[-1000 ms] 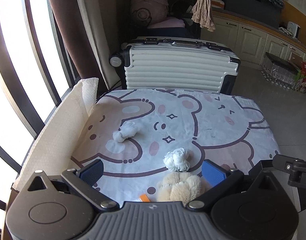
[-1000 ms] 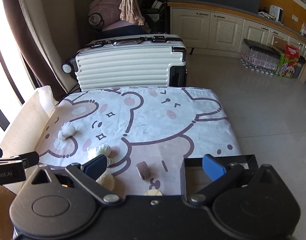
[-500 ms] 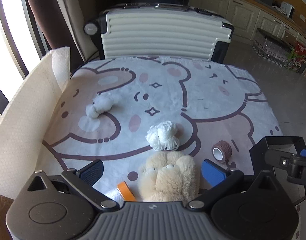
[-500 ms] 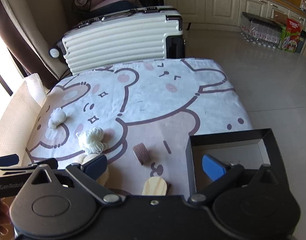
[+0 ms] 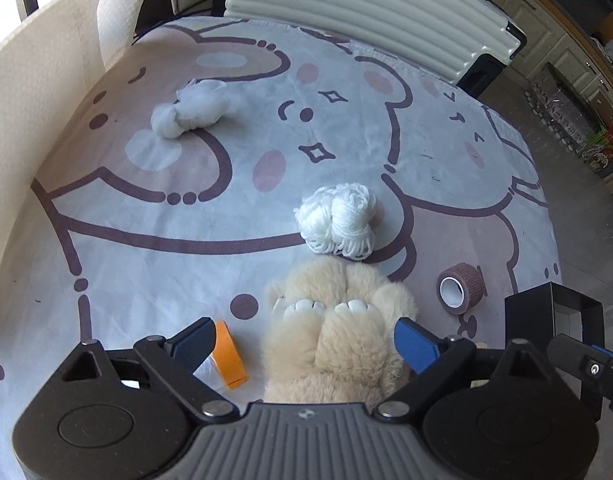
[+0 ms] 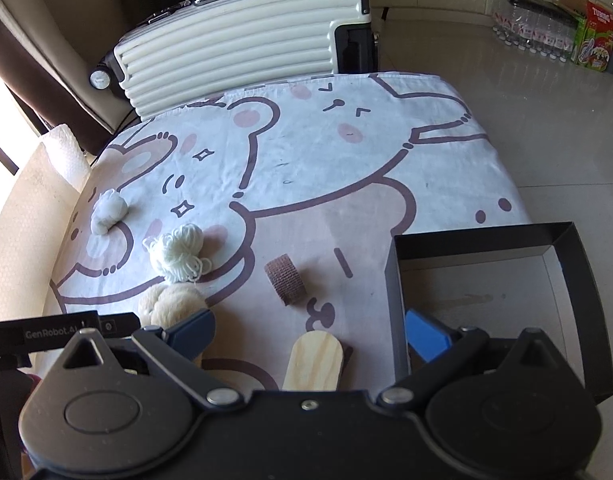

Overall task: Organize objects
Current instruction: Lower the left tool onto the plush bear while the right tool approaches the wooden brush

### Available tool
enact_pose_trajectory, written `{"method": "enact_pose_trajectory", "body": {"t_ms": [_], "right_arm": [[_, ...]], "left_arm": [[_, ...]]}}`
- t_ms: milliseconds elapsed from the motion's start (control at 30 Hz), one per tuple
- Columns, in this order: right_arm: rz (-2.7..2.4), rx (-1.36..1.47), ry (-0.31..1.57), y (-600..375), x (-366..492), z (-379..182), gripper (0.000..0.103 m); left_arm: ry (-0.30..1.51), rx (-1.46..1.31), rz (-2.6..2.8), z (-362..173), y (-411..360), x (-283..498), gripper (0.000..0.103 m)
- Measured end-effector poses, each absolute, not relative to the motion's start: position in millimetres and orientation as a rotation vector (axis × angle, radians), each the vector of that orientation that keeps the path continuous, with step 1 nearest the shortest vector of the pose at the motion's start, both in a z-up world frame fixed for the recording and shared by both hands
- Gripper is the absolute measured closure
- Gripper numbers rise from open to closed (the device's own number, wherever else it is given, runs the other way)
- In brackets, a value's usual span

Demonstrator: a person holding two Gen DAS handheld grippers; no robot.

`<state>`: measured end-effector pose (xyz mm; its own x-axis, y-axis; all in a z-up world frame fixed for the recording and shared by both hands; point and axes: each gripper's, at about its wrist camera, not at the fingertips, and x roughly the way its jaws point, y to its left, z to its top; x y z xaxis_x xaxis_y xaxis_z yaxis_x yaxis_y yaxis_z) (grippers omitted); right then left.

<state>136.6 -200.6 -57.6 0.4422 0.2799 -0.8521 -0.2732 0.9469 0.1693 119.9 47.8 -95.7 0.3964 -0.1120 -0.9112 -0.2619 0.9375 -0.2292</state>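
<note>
Nothing sits in the black cardboard box (image 6: pixel 482 276) yet; all the sorting looks undone. The left gripper (image 5: pixel 306 340), jaws wide, straddles the cream plush toy (image 5: pixel 338 332) lying on the bear-print cloth (image 5: pixel 146 220), while the right gripper (image 6: pixel 310 332) hangs open, empty, above the box's near-left wall.

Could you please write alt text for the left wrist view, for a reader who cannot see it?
The open left tongs straddle a beige plush toy on a bear-print cloth. Beyond lie white yarn, a knotted white cloth, brown tape and orange tape.
</note>
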Motion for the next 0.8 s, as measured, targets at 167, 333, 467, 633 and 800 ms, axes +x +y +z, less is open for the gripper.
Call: {"method": "enact_pose_trajectory", "body": {"t_ms": [167,333,467,633,800], "right_arm": [[0.361,0.006,1.073,-198.4,140.1,-62.6,0.001],[0.367,0.006,1.09,-199.4,142.7,-67.8,0.001],[0.362,0.006,1.095,-202.3,143.6,-70.8,0.001],[0.36,0.003,1.104,-205.2,143.7,-74.1,0.001],[0.363,0.007,1.131,-204.5,144.0,-79.5,0.001]], "left_arm": [[1.203,-0.412,0.069,-109.7,44.6,126.0,0.009],[1.24,-0.415,0.054,-123.7,37.7,132.8,0.013],[1.26,-0.423,0.042,-134.6,33.9,136.0,0.014],[1.275,-0.501,0.001,-143.9,31.5,136.0,0.016],[1.272,-0.513,-0.029,-139.6,25.8,135.7,0.016]]}}
